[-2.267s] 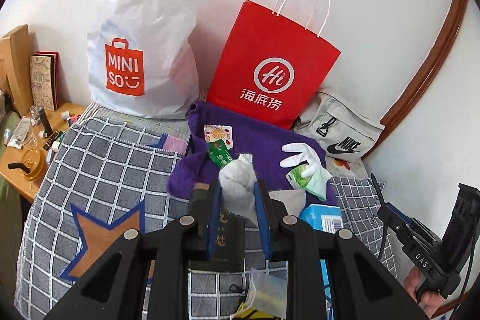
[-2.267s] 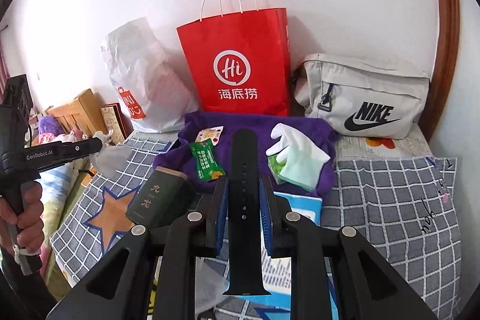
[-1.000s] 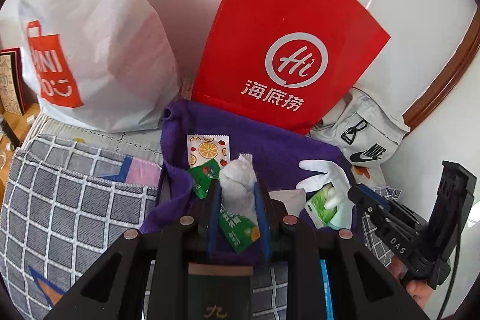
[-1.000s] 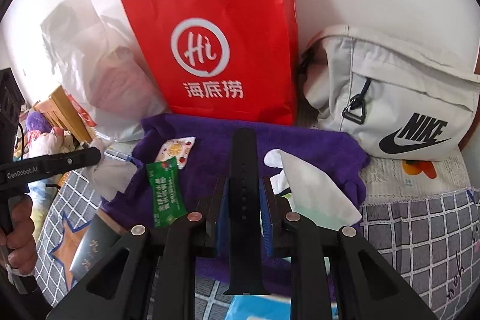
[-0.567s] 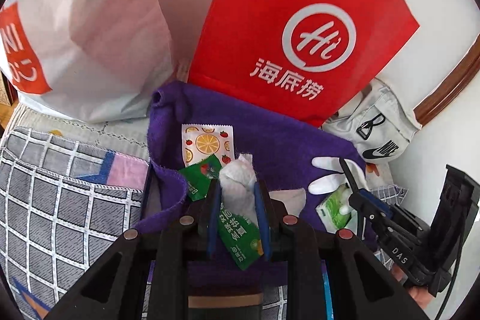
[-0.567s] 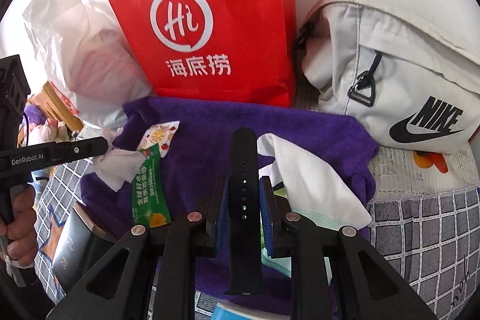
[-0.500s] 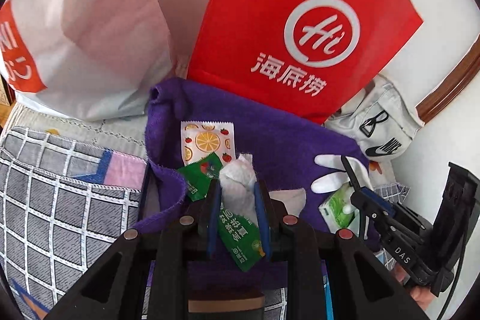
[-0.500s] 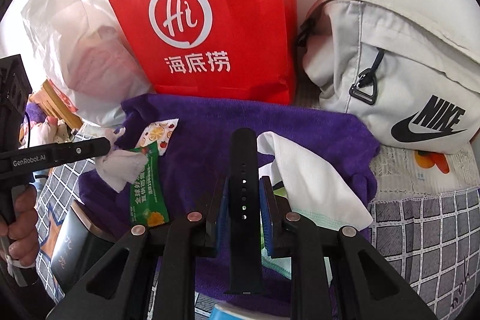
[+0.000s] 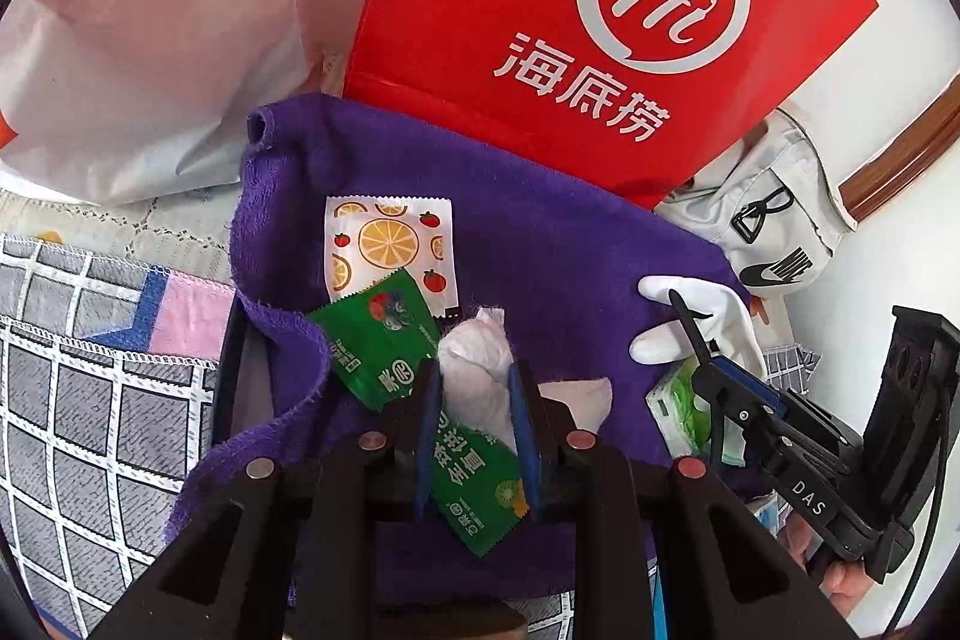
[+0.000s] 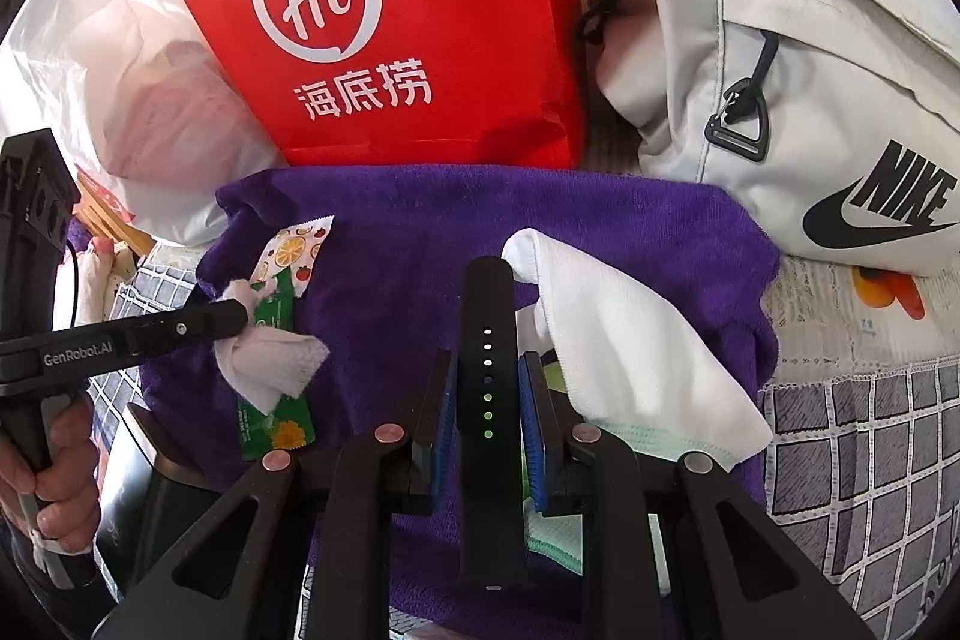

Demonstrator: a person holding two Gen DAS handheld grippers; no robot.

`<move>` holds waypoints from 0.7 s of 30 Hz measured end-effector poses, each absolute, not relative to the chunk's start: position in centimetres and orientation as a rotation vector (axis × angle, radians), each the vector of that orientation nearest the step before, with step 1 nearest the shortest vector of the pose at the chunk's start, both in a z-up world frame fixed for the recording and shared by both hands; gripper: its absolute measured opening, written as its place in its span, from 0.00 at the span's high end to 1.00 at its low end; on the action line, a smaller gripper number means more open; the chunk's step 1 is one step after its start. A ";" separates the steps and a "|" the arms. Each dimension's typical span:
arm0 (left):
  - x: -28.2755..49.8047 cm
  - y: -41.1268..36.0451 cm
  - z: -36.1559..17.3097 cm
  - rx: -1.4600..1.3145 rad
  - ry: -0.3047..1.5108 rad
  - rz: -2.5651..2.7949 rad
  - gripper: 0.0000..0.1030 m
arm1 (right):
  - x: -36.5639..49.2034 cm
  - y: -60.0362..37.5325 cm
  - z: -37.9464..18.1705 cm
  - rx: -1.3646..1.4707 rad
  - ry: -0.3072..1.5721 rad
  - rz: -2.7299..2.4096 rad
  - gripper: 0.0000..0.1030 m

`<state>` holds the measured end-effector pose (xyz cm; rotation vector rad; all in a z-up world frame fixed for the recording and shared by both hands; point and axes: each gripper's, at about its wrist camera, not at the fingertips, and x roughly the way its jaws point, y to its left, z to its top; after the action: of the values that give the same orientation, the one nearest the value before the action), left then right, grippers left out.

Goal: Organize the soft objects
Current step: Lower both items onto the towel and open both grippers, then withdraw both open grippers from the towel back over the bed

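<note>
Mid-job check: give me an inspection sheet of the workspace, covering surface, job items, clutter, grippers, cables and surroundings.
Surface: checked bedcover with a purple towel spread on it.
Job's things: crumpled white tissue, black strap, white glove lying on the towel.
Clutter: fruit-print sachet, green sachet.
Grippers: left gripper shut on the tissue; right gripper shut on the strap.
Cables: nothing seen.
Surroundings: red paper bag, white plastic bag, grey Nike bag against the wall.
</note>
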<state>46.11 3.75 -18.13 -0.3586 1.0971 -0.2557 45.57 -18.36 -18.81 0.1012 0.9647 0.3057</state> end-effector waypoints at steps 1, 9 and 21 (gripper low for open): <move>46.1 3.8 -18.1 -0.360 1.096 -0.256 0.79 | 45.5 -18.5 -18.8 0.103 0.963 0.303 0.80; 46.1 4.2 -18.3 -0.372 1.104 -0.254 0.78 | 45.5 -18.3 -18.9 0.097 0.965 0.299 0.79; 46.0 3.6 -17.4 -0.345 1.103 -0.237 0.51 | 43.4 -17.8 -15.7 0.048 0.865 0.319 0.40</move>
<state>45.96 3.64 -17.42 -0.3446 1.1030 -0.2373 43.45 -17.76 -15.65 0.0476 0.8647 0.3189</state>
